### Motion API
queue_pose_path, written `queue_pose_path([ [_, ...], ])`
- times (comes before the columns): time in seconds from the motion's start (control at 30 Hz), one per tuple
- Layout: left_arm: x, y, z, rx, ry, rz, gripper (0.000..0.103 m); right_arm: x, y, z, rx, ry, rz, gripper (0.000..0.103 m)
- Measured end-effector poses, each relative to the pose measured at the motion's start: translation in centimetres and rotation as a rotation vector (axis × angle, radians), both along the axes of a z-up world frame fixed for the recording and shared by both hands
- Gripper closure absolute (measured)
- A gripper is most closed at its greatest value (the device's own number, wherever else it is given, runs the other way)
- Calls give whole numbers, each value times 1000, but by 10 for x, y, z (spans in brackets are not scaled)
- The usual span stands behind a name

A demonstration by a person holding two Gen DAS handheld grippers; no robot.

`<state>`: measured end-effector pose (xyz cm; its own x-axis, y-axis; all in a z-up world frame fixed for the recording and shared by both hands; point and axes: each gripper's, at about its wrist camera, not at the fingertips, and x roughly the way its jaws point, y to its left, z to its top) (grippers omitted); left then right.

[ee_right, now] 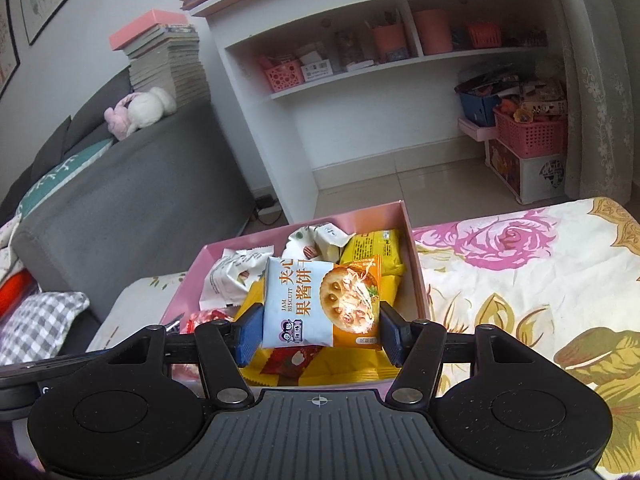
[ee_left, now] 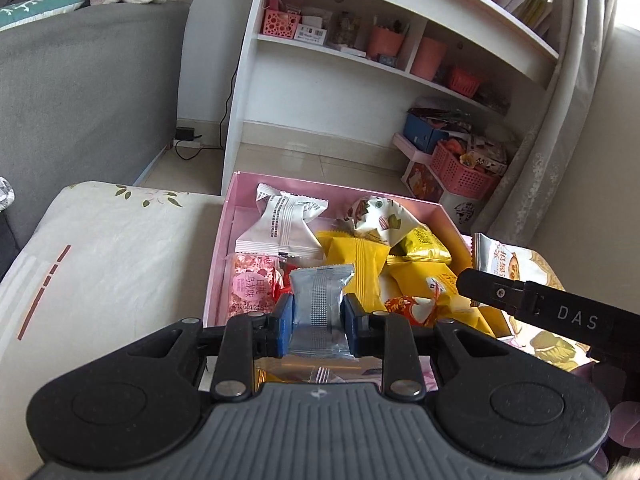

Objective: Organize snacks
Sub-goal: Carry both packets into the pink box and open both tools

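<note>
A pink box (ee_left: 224, 248) (ee_right: 416, 268) full of wrapped snacks stands on the bed. My left gripper (ee_left: 318, 320) is shut on a small silver-blue packet (ee_left: 318, 304), held over the box's near edge. My right gripper (ee_right: 320, 326) is shut on a white and orange jam biscuit pack (ee_right: 320, 304) (ee_left: 504, 260), held above the box. In the left wrist view the right gripper's black finger (ee_left: 492, 292) reaches in from the right. Inside the box lie yellow packs (ee_left: 362, 264) (ee_right: 374, 246), a white sachet (ee_left: 284, 224), a pink packet (ee_left: 250, 284) and a nut-print packet (ee_left: 380, 220).
The floral bedspread (ee_right: 520, 280) lies right of the box and a pale pillow (ee_left: 104, 248) left of it. Behind stand a grey sofa (ee_left: 80, 92), a white shelf unit (ee_left: 360, 52) and pink baskets on the floor (ee_left: 460, 168).
</note>
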<state>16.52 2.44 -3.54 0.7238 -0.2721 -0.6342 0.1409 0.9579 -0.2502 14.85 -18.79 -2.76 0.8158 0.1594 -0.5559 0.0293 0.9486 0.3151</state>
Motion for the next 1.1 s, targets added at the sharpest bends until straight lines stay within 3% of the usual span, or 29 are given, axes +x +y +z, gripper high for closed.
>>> queue_pose_path([
  [0.43, 14, -1, -18, 61, 14, 34, 79, 23, -6, -23, 57, 30, -36, 42],
  [0.8, 12, -6, -19, 83, 3, 18, 77, 21, -9, -23, 71, 21, -29, 37],
  [0.87, 11, -5, -18, 73, -2, 26, 71, 20, -10, -21, 85, 20, -23, 28],
  [0.93, 10, -5, -16, 60, -5, 20, 56, 19, -11, -18, 106, 18, -25, 15],
  [1.1, 4, -8, -10, 70, -25, -5, 38, 14, -13, -14, 102, 21, -24, 15],
])
